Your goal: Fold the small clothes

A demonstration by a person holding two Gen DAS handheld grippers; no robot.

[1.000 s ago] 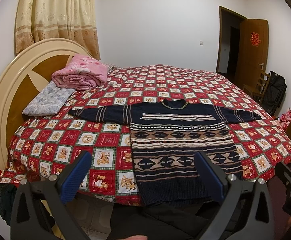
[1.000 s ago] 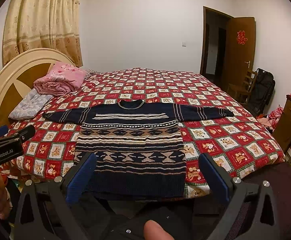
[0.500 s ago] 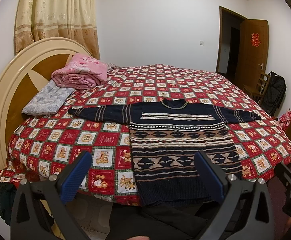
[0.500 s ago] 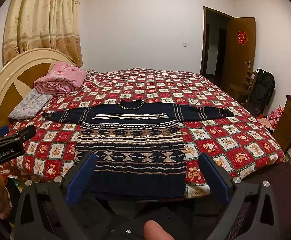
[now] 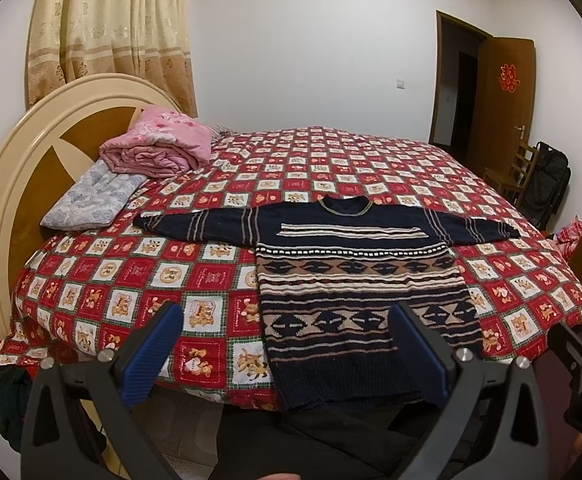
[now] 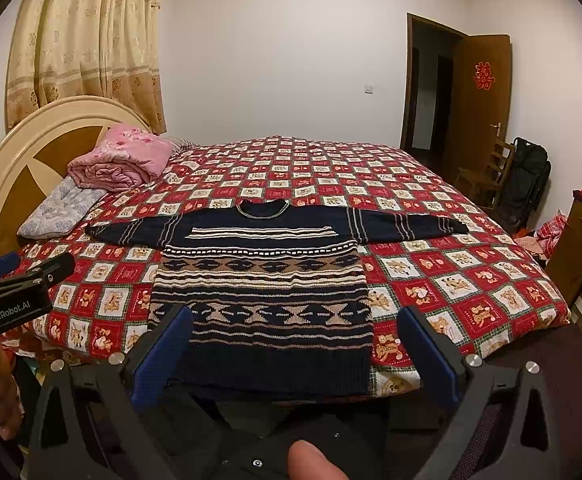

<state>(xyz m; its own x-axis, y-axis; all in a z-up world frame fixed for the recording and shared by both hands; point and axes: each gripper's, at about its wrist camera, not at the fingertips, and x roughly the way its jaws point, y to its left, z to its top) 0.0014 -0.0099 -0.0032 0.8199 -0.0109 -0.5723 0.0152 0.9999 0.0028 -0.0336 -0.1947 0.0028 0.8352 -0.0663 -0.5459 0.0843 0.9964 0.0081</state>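
A patterned sweater (image 5: 355, 280) is spread flat at the bed's (image 5: 103, 280) near edge, hem overhanging.
Left gripper (image 5: 287, 344) and right gripper (image 6: 293, 344) are held wide apart, empty; the overhanging hem may be dragged off if tugged.

"GenRobot.AI" is printed in pale letters on the black body of the left gripper (image 6: 19, 280), seen at the left edge of the right wrist view. A red double-happiness character (image 6: 484, 75) is stuck on the brown door (image 6: 479, 128) at the upper right. No other writing can be read.
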